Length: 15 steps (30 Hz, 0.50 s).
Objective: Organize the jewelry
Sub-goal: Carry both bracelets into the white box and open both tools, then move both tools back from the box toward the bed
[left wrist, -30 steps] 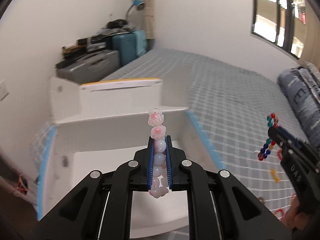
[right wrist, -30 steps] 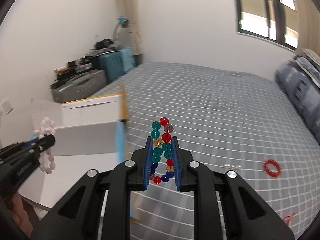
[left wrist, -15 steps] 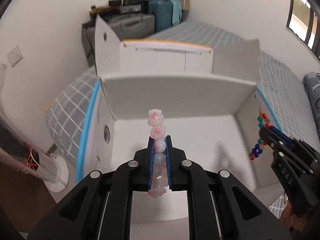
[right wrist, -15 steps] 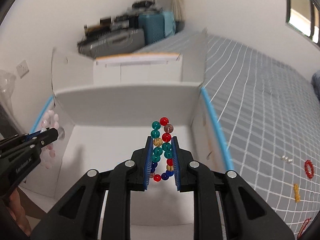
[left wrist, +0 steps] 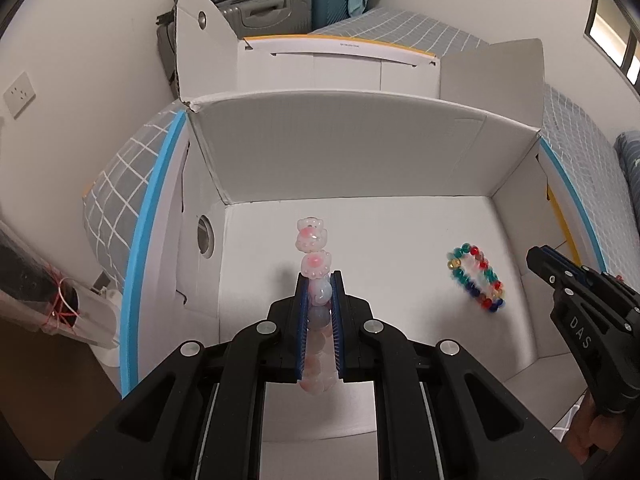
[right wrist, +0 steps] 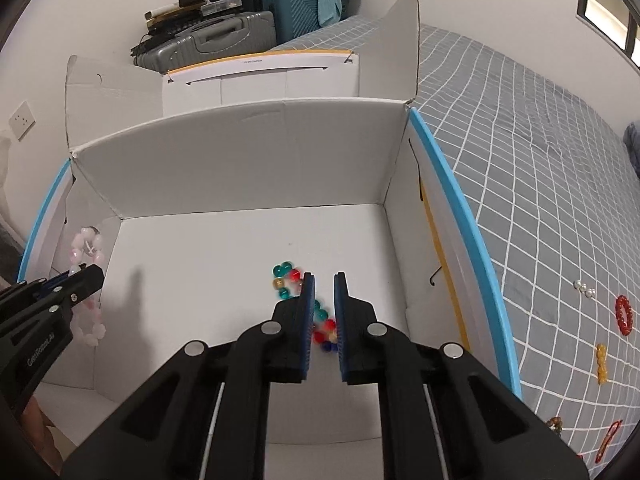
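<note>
My left gripper (left wrist: 319, 280) is shut on a pink and white bead bracelet (left wrist: 313, 246) and holds it above the floor of an open white cardboard box (left wrist: 360, 152). My right gripper (right wrist: 323, 280) is open and empty over the same box (right wrist: 240, 164). A multicoloured bead bracelet (left wrist: 476, 278) lies on the box floor on the right; in the right wrist view it (right wrist: 285, 278) shows blurred just below and behind my open fingers. The pink bracelet also shows in the right wrist view (right wrist: 86, 250), held by the left gripper (right wrist: 90, 278).
The box stands on a bed with a grey checked cover (right wrist: 540, 168). Loose jewelry lies on the cover to the right: a red bracelet (right wrist: 624, 314), an amber piece (right wrist: 601, 362), pearls (right wrist: 584, 288). Suitcases (right wrist: 224, 40) stand behind. A wall socket (left wrist: 18, 94) is at the left.
Both grippers moved from over the bed to above the box. My right gripper opened and the multicoloured bracelet dropped onto the box floor. The left keeps its bracelet.
</note>
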Tool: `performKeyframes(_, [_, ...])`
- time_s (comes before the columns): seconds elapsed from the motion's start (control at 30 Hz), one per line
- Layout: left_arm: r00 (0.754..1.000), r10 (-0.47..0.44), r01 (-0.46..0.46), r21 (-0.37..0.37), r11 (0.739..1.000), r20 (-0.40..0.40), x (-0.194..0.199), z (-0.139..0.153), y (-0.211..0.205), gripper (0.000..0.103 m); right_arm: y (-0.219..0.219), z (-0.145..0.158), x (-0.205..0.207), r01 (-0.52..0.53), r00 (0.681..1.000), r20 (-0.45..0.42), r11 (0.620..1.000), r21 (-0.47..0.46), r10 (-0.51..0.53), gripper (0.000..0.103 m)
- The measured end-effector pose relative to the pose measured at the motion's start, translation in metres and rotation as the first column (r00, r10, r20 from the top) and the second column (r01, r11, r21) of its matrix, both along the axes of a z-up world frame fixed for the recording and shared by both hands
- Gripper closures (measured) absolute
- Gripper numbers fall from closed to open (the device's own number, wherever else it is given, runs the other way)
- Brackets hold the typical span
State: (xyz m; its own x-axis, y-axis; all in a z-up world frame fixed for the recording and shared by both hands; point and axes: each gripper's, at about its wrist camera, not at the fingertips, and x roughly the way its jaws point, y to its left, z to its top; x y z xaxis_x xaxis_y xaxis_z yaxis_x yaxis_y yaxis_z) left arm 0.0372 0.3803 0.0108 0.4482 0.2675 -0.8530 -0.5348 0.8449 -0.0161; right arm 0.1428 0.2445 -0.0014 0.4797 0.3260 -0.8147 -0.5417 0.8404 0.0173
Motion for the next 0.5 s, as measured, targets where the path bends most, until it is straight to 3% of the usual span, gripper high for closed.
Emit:
performKeyframes(0.1, [1.000,0.010,-0.010,0.008,1.000,-0.002,0.000,0.002,-0.001,0.091,-0.001,-0.001,0.002,0.012,1.000,-0.010,1.000,0.000,-0.012,0.092])
performKeyframes(0.13, [1.000,0.016,-0.016,0.012,1.000,-0.001,-0.001,0.004,-0.001,0.086,-0.002,-0.001,0.002,0.015,1.000,-0.012,1.000,0.003,-0.015,0.088])
performKeyframes(0.17, [1.000,0.021,-0.021,0.014,1.000,0.007,-0.002,0.005,-0.002,0.073,-0.003,0.000,0.001,0.017,1.000,-0.013,1.000,0.009,-0.017,0.083])
performKeyframes(0.2, [0.999,0.027,-0.027,0.015,1.000,0.019,-0.003,0.007,-0.001,0.065,-0.005,0.001,0.001,0.020,1.000,-0.010,1.000,0.016,-0.019,0.069])
performKeyframes(0.23, [0.999,0.032,-0.033,0.020,0.999,0.029,-0.005,0.008,-0.001,0.055,-0.004,0.002,0.001,0.021,1.000,-0.006,1.000,0.019,-0.021,0.064])
performKeyframes(0.3, [0.999,0.038,-0.039,0.033,0.999,0.034,-0.006,0.009,-0.001,0.052,-0.005,0.005,-0.001,0.020,1.000,0.005,1.000,0.022,-0.020,0.061])
performKeyframes(0.4, [0.997,0.043,-0.045,0.041,0.998,0.057,-0.010,0.014,-0.003,0.037,-0.007,0.012,-0.003,0.036,0.999,0.025,0.999,0.030,-0.037,0.042])
performKeyframes(0.5, [0.994,0.038,-0.043,0.050,0.998,0.101,-0.014,0.021,-0.004,0.028,-0.010,0.021,-0.005,0.071,0.994,0.077,0.997,0.030,-0.073,0.033])
